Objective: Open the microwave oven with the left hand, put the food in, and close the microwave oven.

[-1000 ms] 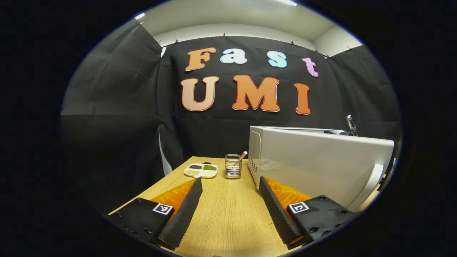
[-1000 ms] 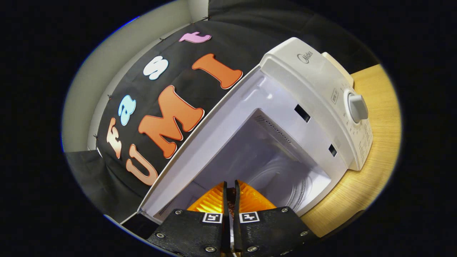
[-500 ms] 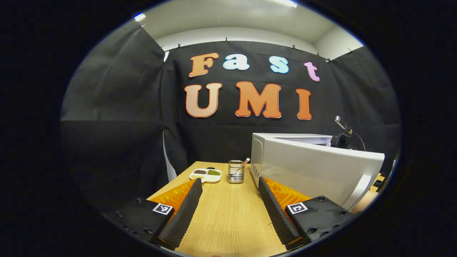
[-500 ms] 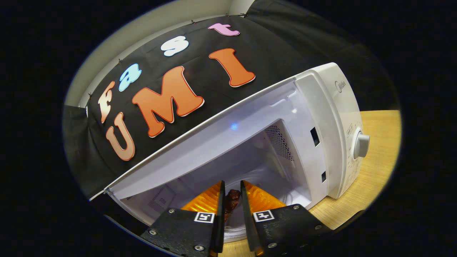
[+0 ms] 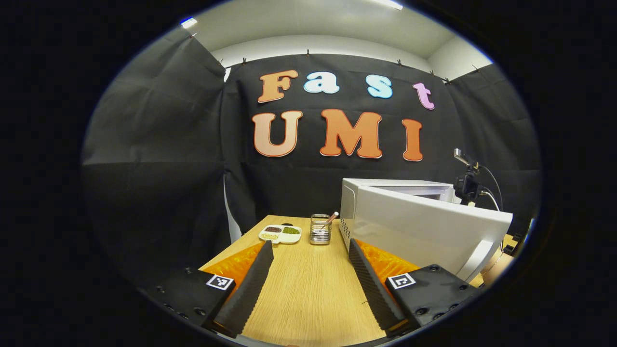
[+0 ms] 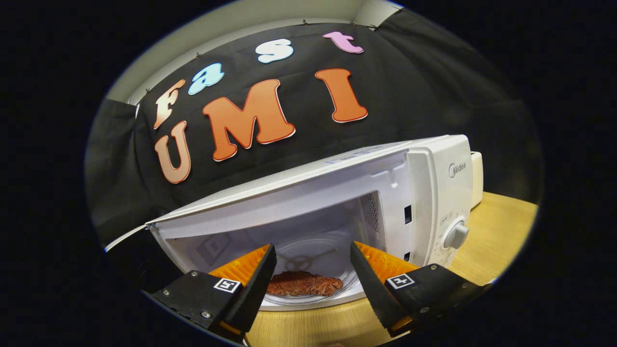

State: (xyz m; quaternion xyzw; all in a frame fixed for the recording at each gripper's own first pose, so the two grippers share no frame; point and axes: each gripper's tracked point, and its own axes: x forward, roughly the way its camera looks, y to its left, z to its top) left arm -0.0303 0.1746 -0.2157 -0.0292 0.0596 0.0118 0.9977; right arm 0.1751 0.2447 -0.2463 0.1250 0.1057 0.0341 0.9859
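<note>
The white microwave (image 6: 434, 193) stands on the wooden table with its cavity open. A brown slab of meat (image 6: 303, 284) lies on the glass turntable inside. My right gripper (image 6: 313, 262) hangs open just in front of the cavity, fingers apart, holding nothing. In the left gripper view the microwave's door (image 5: 424, 231) swings out to the right, its handle (image 5: 477, 255) at the near edge. My left gripper (image 5: 311, 260) is open above the table (image 5: 308, 289), left of the door, with nothing between its fingers.
A white divided dish of grains (image 5: 280, 233) and a wire holder with a utensil (image 5: 320, 229) sit at the table's far end, left of the microwave. The other gripper's camera and cable (image 5: 466, 180) rise behind the door. A control dial (image 6: 455, 235) is on the microwave's right panel.
My right gripper opened, let go of the meat onto the turntable, levelled out and drew back out of the cavity. My left gripper pulled back from the door a little.
</note>
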